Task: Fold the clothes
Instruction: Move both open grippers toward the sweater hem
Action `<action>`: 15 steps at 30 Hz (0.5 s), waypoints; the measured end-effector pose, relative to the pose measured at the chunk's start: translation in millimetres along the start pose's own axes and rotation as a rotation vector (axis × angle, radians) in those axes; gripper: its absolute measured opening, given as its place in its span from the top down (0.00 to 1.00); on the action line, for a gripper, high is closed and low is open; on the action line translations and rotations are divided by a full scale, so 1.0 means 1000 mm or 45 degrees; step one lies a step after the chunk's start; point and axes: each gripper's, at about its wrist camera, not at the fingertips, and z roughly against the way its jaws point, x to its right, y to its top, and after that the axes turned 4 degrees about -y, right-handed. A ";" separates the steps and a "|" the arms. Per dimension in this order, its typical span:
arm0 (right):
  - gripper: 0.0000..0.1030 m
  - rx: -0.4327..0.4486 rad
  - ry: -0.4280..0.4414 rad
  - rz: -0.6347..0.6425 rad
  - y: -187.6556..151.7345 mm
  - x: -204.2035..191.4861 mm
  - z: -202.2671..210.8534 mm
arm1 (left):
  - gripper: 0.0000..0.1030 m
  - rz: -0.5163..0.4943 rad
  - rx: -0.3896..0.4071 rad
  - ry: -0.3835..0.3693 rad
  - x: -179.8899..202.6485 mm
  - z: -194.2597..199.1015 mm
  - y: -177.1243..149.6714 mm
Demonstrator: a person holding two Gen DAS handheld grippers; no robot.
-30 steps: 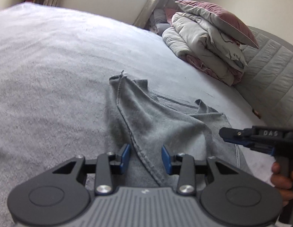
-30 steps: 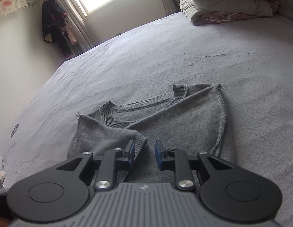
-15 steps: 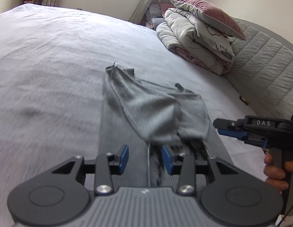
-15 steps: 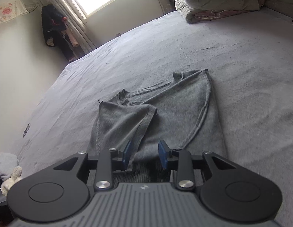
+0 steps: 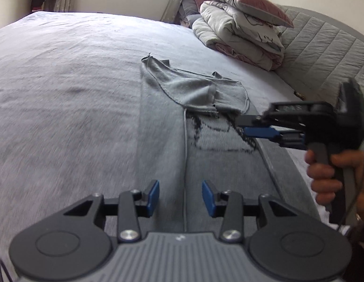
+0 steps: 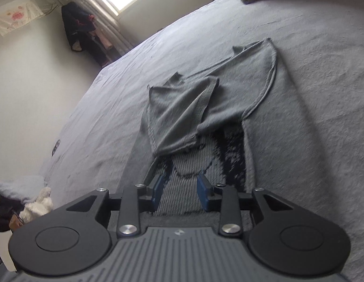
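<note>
A grey knit sweater (image 5: 163, 127) lies flat on the bed, collar at the far end. Both sleeves are folded inward across its chest, above a black knitted pattern (image 6: 231, 155). My left gripper (image 5: 180, 197) hovers open over the sweater's near left half with nothing between its blue pads. My right gripper (image 6: 180, 188) is open too and holds nothing, with only the patterned fabric lying below it. From the left wrist view the right gripper (image 5: 243, 127) reaches in from the right, held by a hand (image 5: 327, 171), above the sweater's right edge.
The grey bed cover (image 5: 64, 94) spreads wide to the left. Folded duvets and a pink pillow (image 5: 240, 33) are stacked at the far right by the quilted headboard (image 5: 323, 54). A soft toy (image 6: 38, 202) lies off the bed's left side, and dark clothes (image 6: 81, 28) hang by the window.
Both grippers have drawn back from the collar and sleeves toward the sweater's lower part. The sleeves stay folded on the chest. The right jaws stand a little wider.
</note>
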 end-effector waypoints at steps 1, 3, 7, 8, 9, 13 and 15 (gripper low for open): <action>0.66 -0.011 0.008 0.007 -0.003 -0.004 -0.002 | 0.60 -0.005 0.007 -0.004 -0.001 0.003 -0.006; 0.66 -0.044 0.055 -0.001 -0.008 -0.011 -0.007 | 0.60 -0.022 0.018 -0.006 -0.001 0.008 -0.016; 0.66 -0.134 0.149 -0.019 -0.018 -0.026 -0.017 | 0.60 -0.071 0.031 -0.014 0.003 0.015 -0.028; 0.66 -0.162 0.167 -0.022 -0.021 -0.029 -0.019 | 0.60 -0.077 0.030 -0.025 0.004 0.017 -0.029; 0.66 -0.189 0.185 -0.025 -0.023 -0.032 -0.021 | 0.60 -0.084 0.029 -0.036 0.004 0.018 -0.030; 0.66 -0.306 0.219 -0.036 -0.032 -0.038 -0.029 | 0.60 -0.095 0.024 -0.078 0.007 0.024 -0.030; 0.66 -0.342 0.231 -0.033 -0.037 -0.040 -0.031 | 0.60 -0.098 0.015 -0.087 0.008 0.026 -0.031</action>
